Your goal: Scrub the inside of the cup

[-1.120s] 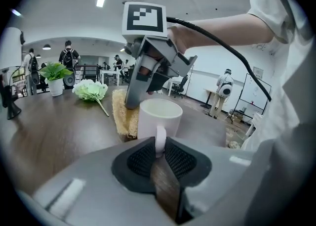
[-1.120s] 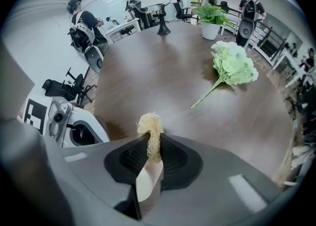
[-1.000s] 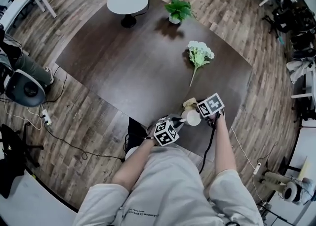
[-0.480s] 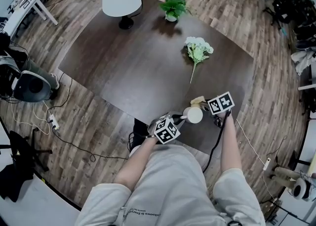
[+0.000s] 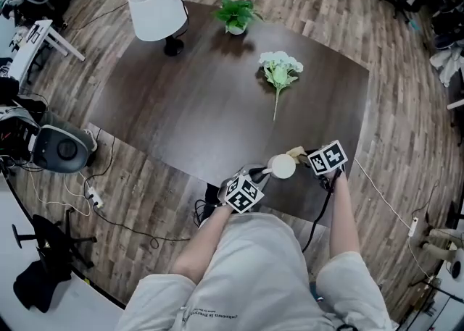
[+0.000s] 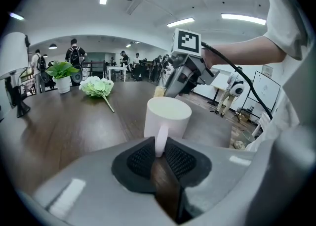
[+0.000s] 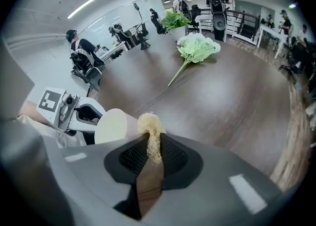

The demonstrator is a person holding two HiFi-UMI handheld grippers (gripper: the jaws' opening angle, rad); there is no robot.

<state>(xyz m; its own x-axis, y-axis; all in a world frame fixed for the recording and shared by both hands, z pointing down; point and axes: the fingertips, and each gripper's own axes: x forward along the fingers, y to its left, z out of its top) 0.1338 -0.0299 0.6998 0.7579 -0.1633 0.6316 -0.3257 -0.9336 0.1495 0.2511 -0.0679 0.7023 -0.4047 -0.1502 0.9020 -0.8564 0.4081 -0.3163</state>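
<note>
There is one white cup [image 6: 168, 116], one scrubber [image 7: 150, 131], and two grippers, all above the near edge of the dark wood-grain counter [image 5: 203, 98]. Farther back on the counter stand one table lamp [image 5: 154, 9] with a white shade, one potted plant [image 5: 235, 14], and one bunch of white flowers [image 5: 278, 70] lying on its side, each well apart from the others. The left gripper [image 5: 261, 174] has its ribbed black fingers [image 6: 140, 159] closed on the cup's thin looped handle, so the smooth cylindrical cup sits just past the fingertips with its round mouth open to the head camera. The right gripper [image 5: 304, 156] has its fingers [image 7: 131, 158] pinched on the scrubber, a pale straw-coloured tuft of coarse, tangled fibre that sticks up past the fingertips just beside the cup's rim (whether it touches the rim cannot be told). Compared with a second ago, both grips are unchanged and the cup is still between the two marker cubes. The right gripper's cube now sits a little farther out from the cup, and the lamp, plant and flowers have slid leftward in the head view.
</note>
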